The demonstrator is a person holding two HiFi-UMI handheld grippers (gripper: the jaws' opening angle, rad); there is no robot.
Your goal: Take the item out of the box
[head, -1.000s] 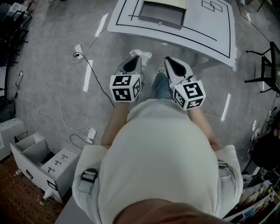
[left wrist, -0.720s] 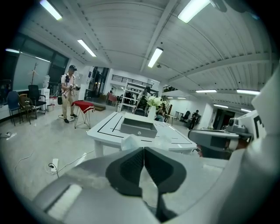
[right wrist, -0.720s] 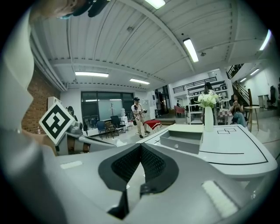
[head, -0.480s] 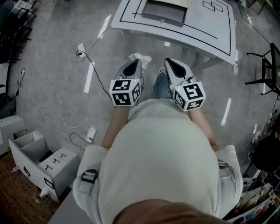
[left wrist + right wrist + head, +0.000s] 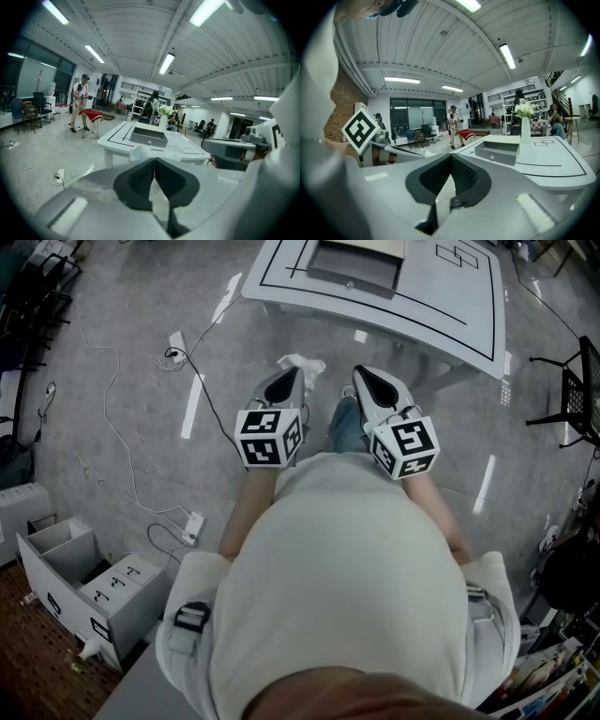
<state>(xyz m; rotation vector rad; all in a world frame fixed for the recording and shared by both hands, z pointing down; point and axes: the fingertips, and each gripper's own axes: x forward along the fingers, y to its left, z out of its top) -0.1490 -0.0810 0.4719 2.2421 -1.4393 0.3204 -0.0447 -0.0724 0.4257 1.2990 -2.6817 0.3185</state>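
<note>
A grey open-topped box (image 5: 356, 263) stands on the white table (image 5: 450, 306) marked with black lines, beyond my feet. It also shows as the grey box (image 5: 149, 137) in the left gripper view and the grey box (image 5: 502, 152) in the right gripper view; its contents are hidden. Both grippers are held side by side at chest height, well short of the table. My left gripper (image 5: 296, 371) is shut with nothing in it, its pads (image 5: 140, 176) pressed together. My right gripper (image 5: 358, 369) is likewise shut and empty, its pads (image 5: 461, 176) meeting.
A white vase of flowers (image 5: 525, 124) stands on the table behind the box. A crumpled white thing (image 5: 302, 362) lies on the floor. Cables and a power strip (image 5: 194, 528) run at left, a drawer cabinet (image 5: 84, 587) sits lower left, a black chair (image 5: 577, 381) at right. People (image 5: 79, 101) stand far off.
The head view has shifted slightly: the table sits a little further right and up, the cabinet further left. Both grippers stay shut and side by side.
</note>
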